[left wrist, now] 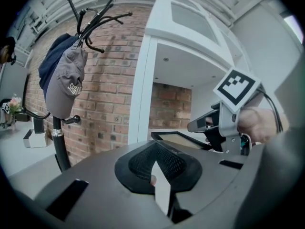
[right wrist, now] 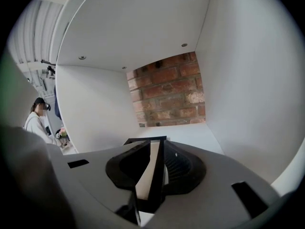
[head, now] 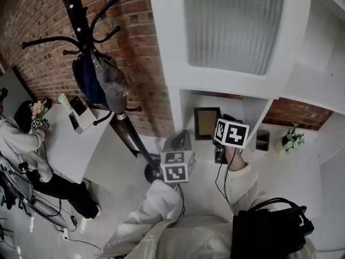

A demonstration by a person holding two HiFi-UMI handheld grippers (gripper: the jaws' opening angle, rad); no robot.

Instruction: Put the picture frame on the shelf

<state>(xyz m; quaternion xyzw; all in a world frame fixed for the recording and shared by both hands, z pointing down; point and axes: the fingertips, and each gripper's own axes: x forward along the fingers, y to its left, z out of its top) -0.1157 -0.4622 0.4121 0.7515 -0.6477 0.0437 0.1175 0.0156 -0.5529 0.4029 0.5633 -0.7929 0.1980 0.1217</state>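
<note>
Head view: picture frame inside the shelf cubby, right gripper at its 4 o'clock edge. Left gripper view: left gripper pressed together, empty. Right gripper view: jaws pinch the frame; open room toward 12 o'clock.

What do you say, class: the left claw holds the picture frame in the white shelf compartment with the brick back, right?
No: it is the right claw that holds the picture frame, as the right gripper view shows. The frame is indeed in the white shelf compartment with the brick back.
</note>
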